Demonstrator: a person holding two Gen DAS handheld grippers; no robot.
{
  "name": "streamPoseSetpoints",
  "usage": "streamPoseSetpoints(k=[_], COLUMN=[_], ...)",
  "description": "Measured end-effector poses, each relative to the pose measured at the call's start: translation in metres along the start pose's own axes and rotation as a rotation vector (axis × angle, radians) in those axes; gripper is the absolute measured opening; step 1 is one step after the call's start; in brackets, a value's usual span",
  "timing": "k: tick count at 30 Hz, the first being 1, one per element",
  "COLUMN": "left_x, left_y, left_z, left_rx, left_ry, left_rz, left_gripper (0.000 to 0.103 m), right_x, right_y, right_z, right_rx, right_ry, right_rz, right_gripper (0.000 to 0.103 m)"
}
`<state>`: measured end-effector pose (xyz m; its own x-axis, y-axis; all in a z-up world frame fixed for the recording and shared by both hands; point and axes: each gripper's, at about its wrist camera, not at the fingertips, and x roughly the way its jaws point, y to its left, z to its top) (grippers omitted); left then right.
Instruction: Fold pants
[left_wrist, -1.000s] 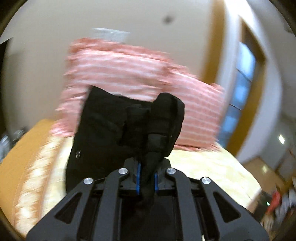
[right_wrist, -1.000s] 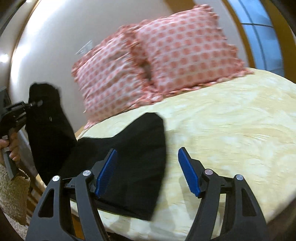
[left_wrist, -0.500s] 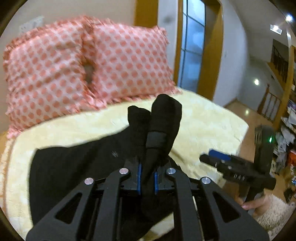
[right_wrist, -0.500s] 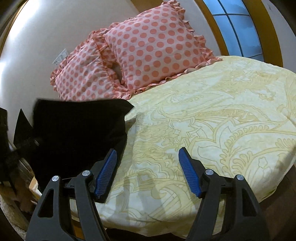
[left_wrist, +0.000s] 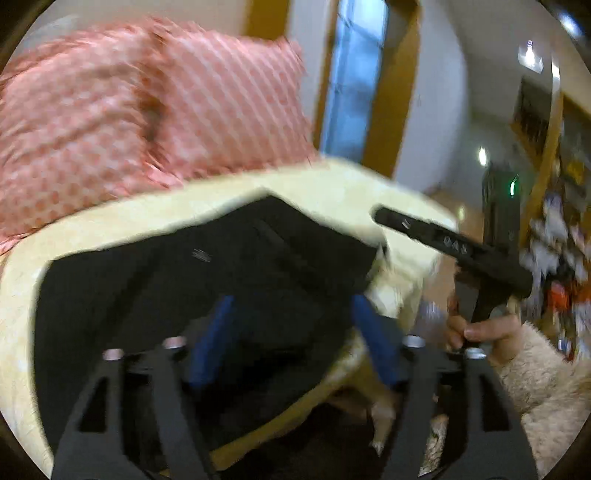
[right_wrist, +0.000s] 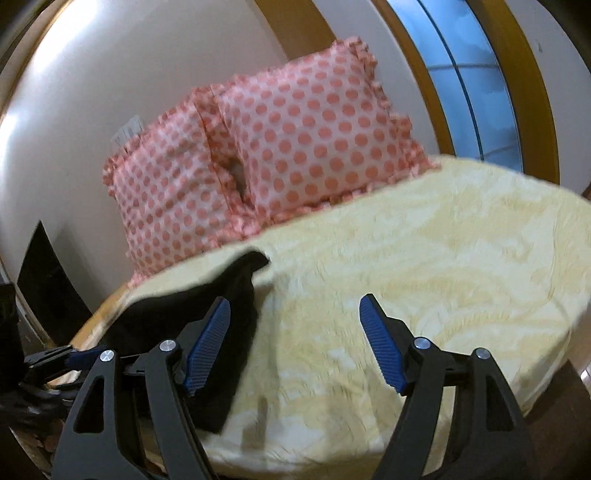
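Observation:
The black pants (left_wrist: 221, 266) lie in a folded heap on the yellow bed cover (left_wrist: 332, 184), near its front edge. My left gripper (left_wrist: 291, 306) hovers just over them. Its jaws are opening, and the blue pads (left_wrist: 210, 339) stand apart without pressing the cloth below. In the right wrist view the pants (right_wrist: 177, 314) sit at the bed's left corner. My right gripper (right_wrist: 293, 301) is open over the bare cover to their right, its jaws still widening slightly with nothing between them. Its left pad overlaps the fabric's edge in the picture. The left gripper (right_wrist: 55, 358) shows at that view's left edge.
Two pink polka-dot pillows (right_wrist: 295, 140) lean against the wall at the head of the bed. A window (right_wrist: 472, 74) in a wooden frame is behind them. A hand in a fuzzy sleeve (left_wrist: 546, 380) holds the right gripper (left_wrist: 443, 240) beside the bed. Cluttered shelves (left_wrist: 554, 258) stand at the far right.
My left gripper was shut on a bunched part of the pants and has let go. Its jaws now stand apart and the pants lie on the bed. The left hand has sunk lower.

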<state>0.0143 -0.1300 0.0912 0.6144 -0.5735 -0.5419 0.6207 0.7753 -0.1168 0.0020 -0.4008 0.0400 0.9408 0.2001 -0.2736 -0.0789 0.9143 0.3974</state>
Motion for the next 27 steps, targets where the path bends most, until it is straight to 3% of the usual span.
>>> streamPoseSetpoints(k=[1,3,5,6,9,11,16,18,19,21,23,25,27], left_x=[-0.018,-0.037,-0.041,-0.040,-0.037,-0.034,-0.013,-0.003,-0.008,-0.009,-0.012,-0.016,-0.018], left_y=[0.015,0.039,0.062,0.072,0.089,0.088,0.093,0.110,0.107,0.104,0.103,0.103,0.104], left_z=[0.000,-0.003,-0.007,-0.009,-0.019,-0.027,-0.049,-0.067,-0.072,-0.074,-0.076,-0.079,-0.081], left_rx=[-0.032,-0.089,-0.144,-0.174,-0.246,-0.239,-0.206,-0.281,-0.256,-0.233,-0.236,-0.230,-0.230], left_ry=[-0.064,-0.131,-0.131,-0.124,-0.111,-0.098,0.011,0.052,0.005,0.004,-0.008,-0.021,-0.036], left_rz=[0.061,0.194,0.322,0.346,0.347,0.348,0.383,0.334,0.328,0.338,0.331,0.312,0.298], left_gripper=[0.087,0.091,0.092,0.092,0.095,0.099,0.100,0.100,0.100,0.100,0.100,0.100,0.100], right_x=[-0.004,-0.006,0.000,0.005,0.029,0.043,0.078,0.078,0.078,0.078,0.072,0.077,0.093], right_y=[0.009,0.029,0.057,0.071,0.107,0.115,0.101,0.104,0.109,0.113,0.104,0.083,0.061], right_z=[0.005,0.010,0.008,0.005,-0.014,-0.027,-0.052,-0.057,-0.058,-0.052,-0.033,-0.005,0.015], right_rx=[-0.015,-0.060,-0.129,-0.166,-0.275,-0.290,-0.258,-0.293,-0.335,-0.360,-0.283,-0.183,-0.090], right_ry=[-0.028,-0.047,-0.021,0.004,0.098,0.162,0.346,0.344,0.356,0.378,0.364,0.318,0.334], right_rz=[0.055,0.143,0.238,0.270,0.302,0.310,0.212,0.206,0.188,0.189,0.244,0.229,0.199], right_gripper=[0.074,0.074,0.074,0.074,0.074,0.075,0.080,0.080,0.080,0.080,0.080,0.086,0.088])
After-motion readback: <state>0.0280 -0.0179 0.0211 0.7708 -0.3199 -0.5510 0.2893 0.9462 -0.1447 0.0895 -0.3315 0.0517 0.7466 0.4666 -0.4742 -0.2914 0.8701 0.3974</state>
